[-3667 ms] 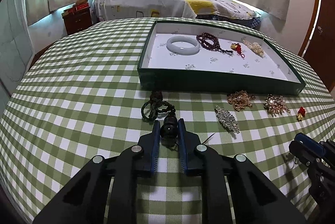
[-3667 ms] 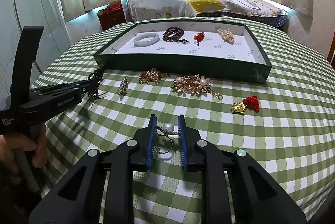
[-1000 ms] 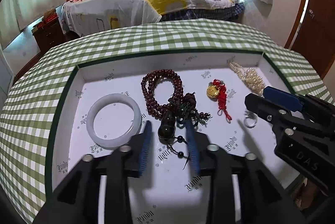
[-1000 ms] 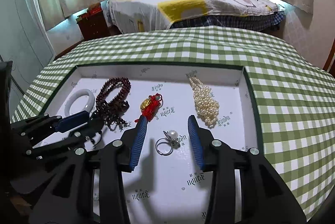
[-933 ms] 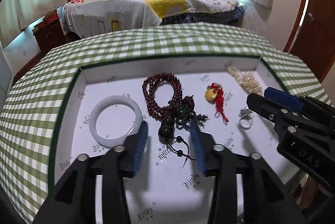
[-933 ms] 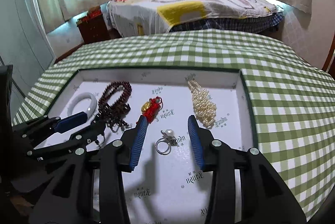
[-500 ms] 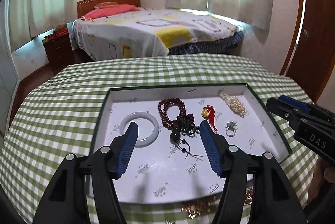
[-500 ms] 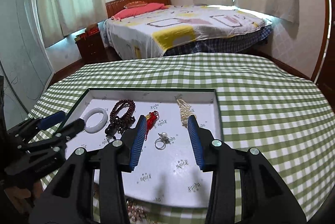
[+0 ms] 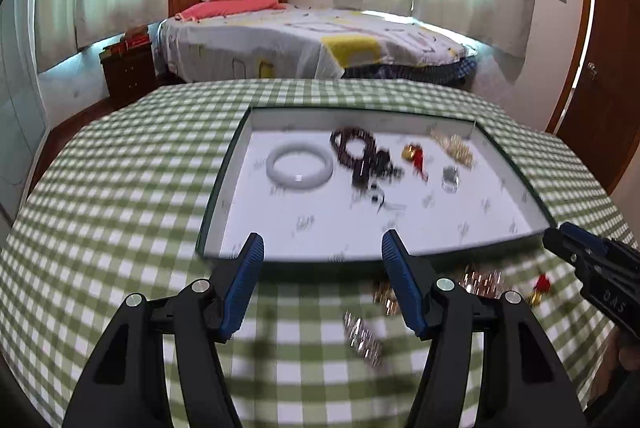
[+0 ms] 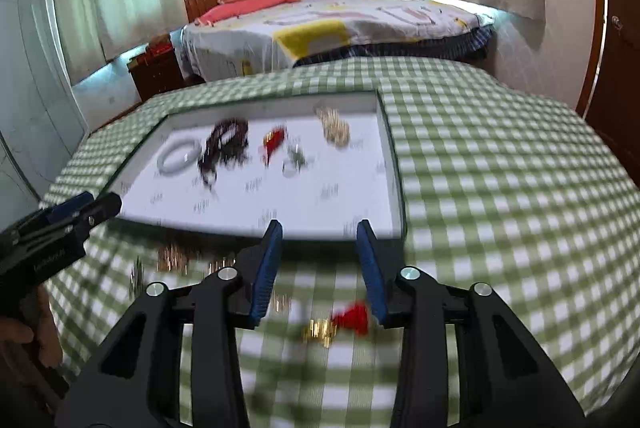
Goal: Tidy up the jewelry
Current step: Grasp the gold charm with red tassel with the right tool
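Both views are smeared by motion, so the small pieces read as streaks rather than shapes; the green-rimmed tray [image 9: 219, 188] sits on the green-checked desk [image 9: 120, 188], and on its white floor lie a pale bangle [image 9: 299, 167], a tangle of dark beads [image 9: 362, 158] whose separate strands cannot be told apart, a gold and red charm [image 9: 415, 156], a heap of pearls [image 9: 454, 147] and a small ring [image 9: 451, 178]; the left gripper [image 9: 322, 284] hangs over the desk just short of the tray's near wall with its jaws standing wide and nothing between them; on the cloth near it lie a glittery brooch [image 9: 362, 340] and two gold clusters [image 9: 482, 280], one partly hidden behind the right-hand finger, all too blurred to describe further; the right gripper [image 10: 319, 270] is also over the desk in front of the tray, its jaws closing with no piece between the pads; just beneath them on the cloth lies a second gold and red charm [image 10: 340, 322], its red part partly behind one finger [image 10: 370, 268]; more gold blur lies to the left under the other gripper's tip; a hand [image 10: 24, 332] is cut off at the frame edge; a bed [image 9: 312, 40] stands beyond the desk.
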